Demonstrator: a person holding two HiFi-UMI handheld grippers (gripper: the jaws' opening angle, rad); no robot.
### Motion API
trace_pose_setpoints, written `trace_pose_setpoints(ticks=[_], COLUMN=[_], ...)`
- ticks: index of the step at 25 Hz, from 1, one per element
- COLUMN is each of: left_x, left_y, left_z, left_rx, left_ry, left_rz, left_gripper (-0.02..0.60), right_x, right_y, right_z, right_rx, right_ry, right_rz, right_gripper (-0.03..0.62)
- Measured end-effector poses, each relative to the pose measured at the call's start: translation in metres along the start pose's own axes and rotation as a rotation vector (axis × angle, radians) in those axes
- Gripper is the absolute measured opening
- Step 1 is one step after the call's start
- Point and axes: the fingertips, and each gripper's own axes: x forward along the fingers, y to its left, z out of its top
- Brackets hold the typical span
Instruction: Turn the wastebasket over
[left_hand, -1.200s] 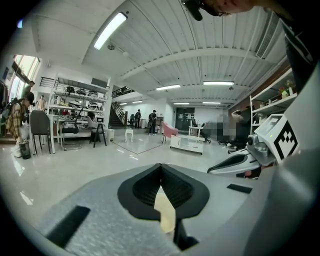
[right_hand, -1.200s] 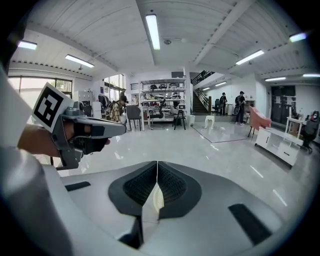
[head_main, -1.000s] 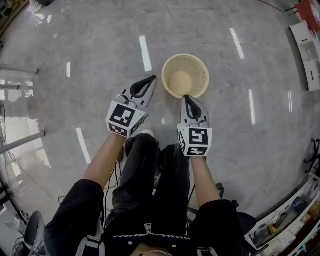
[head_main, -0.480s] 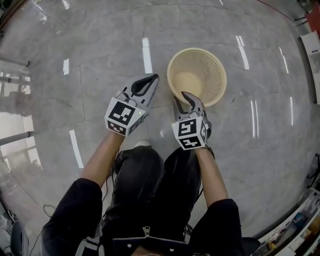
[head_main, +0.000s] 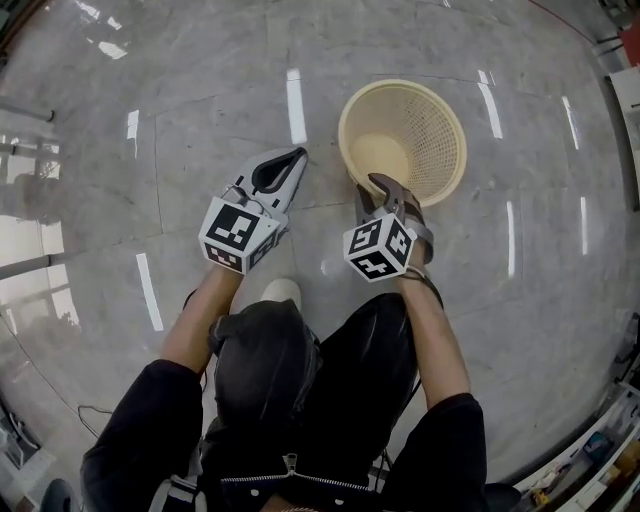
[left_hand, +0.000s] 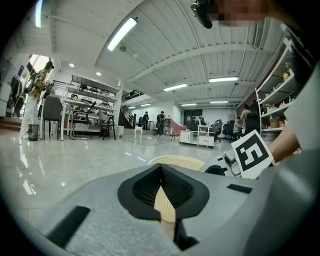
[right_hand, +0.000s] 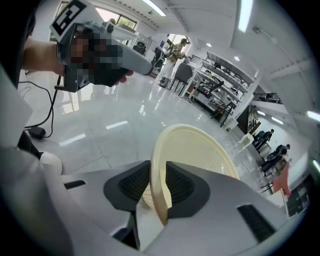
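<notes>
One step appears to be in hand, the grasp, while the turn itself is not yet made. The wastebasket (head_main: 432, 128), a cream plastic basket with a mesh wall, stands upright on the polished floor (head_main: 200, 100) with its mouth facing up and its base down. Nothing can be seen inside it. It lies just ahead of the person, slightly to their right.

The right gripper (head_main: 380, 187) meets the near part of the rim. In the right gripper view the rolled rim passes between the two dark pads, one inside the basket and one outside. The jaws are drawn narrow about the rim and seem to pinch it, though a sliver of the wall shows beside one pad. The basket's base looks to be resting on the floor, but a slight tilt cannot be ruled out from these views.

The left gripper (head_main: 296, 154) hovers to the left of the basket, apart from it. Its jaws meet at the tips with nothing held. The cream patch seen through the hollow behind them is the basket's wall beyond.

Judged progress is early: the approach and hold on the rim are done or nearly so. What is left is the whole of the inversion — lifting or tipping by the rim, rotating the mouth downward, and setting the basket down on its rim.
</notes>
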Motion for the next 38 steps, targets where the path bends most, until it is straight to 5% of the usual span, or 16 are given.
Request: trace_pose_setpoints(ticks=[5,10,16,22,26,34,38], left_x=[-0.008,-0.012,-0.016,-0.012,-0.001,0.046,0.061], left_y=[0.002,0.000,0.002,0.011,0.020,-0.004,-0.008], left_z=[-0.011,-0.012,-0.023,-0.048,-0.080,-0.135,-0.154], left_rx=[-0.002,0.000,-0.002,-0.026,-0.049,-0.108,-0.164], left_ry=[0.015,0.017,0.035,0.068,0.118,0.155,0.170], left_rz=[0.012,0.010,0.023,0.032,0.047,-0.042,-0.049], left_gripper=[0.006,0.006,0.006,0.006,0.006,0.013,0.115], right_x=[0.004,-0.008,-0.036,-0.046,-0.050,-0.058,-0.058], right_y=[0.002,-0.009,-0.034,-0.061,-0.076,-0.074,-0.070], right_z=[0.001,0.011,0.034,0.011,-0.029,-0.105,-0.117], right_rx=[-0.069,0.003,0.309,0.648,0.805,0.762,0.758], right_ry=[0.012,-0.074,-0.296,-0.388,-0.364,-0.188,-0.148], right_rz=[-0.025,-0.062,-0.034,0.014,0.001,-0.068,-0.068], right_gripper=[0.068,0.060,0.059,0.058,0.060,0.062,0.103])
